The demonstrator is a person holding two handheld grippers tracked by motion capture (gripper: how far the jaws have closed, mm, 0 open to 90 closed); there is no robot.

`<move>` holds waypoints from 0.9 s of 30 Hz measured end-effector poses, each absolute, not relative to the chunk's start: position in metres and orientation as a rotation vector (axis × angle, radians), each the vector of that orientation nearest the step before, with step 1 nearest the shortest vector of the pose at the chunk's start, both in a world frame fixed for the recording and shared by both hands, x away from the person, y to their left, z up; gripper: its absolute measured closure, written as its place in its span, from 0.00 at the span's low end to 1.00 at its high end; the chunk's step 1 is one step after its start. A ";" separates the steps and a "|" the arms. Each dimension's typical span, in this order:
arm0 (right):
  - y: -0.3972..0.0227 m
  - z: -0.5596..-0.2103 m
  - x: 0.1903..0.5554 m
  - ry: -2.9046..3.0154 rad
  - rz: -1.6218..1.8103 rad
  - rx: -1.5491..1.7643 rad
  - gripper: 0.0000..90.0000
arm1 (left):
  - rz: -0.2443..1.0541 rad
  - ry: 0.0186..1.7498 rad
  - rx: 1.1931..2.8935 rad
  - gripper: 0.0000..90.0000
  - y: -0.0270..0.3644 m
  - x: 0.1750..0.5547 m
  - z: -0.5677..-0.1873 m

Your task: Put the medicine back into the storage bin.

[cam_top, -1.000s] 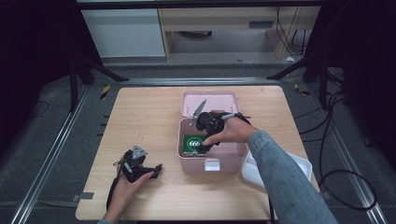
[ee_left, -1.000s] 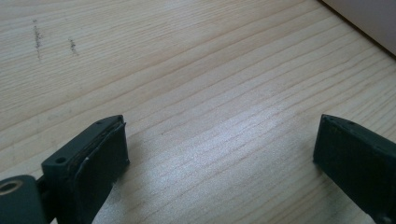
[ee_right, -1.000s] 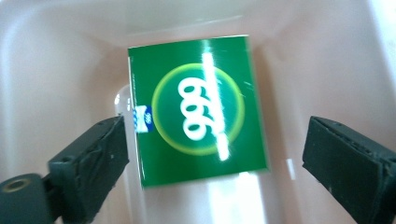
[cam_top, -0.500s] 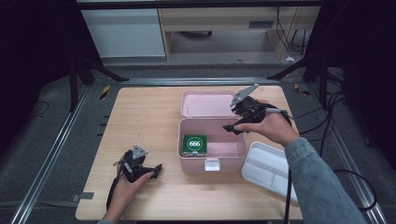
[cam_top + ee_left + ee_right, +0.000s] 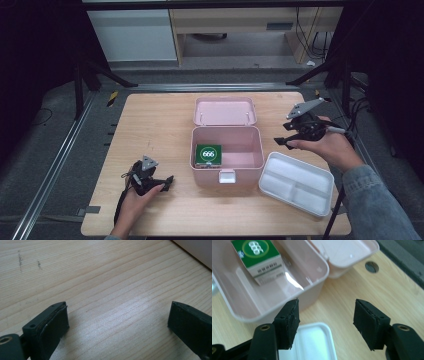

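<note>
On a pale wooden tabletop [image 5: 150, 125] ringed by dark floor, the empty right claw [image 5: 286, 142], jaws closing, hovers at three o'clock of the pink box [image 5: 227, 172]; the left claw [image 5: 167, 181] rests open.

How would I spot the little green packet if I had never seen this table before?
Start at the open pink box in the middle of the wooden table. The green packet lies inside it, against the left wall. It is the only green thing there, with a white circle reading 666 on top.
</note>
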State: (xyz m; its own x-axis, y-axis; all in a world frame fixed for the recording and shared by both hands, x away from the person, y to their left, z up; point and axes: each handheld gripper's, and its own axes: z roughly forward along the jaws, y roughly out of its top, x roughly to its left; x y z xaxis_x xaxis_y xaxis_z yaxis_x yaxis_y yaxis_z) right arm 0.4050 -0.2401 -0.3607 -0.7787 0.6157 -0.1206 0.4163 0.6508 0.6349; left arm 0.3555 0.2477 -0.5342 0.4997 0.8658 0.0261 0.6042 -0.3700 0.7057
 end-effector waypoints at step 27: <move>-0.269 -0.446 0.373 2.788 0.672 0.858 0.74 | 0.528 1.200 2.105 0.03 0.247 0.355 -0.535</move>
State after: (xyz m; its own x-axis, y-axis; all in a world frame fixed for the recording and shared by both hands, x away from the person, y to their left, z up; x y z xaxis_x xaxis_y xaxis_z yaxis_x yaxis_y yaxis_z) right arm 0.3733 -0.2687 -0.4464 -0.8257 0.5640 -0.0093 0.4978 0.7364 0.4582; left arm 0.3554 0.2474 -0.5347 0.4999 0.8657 0.0261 0.6040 -0.3701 0.7059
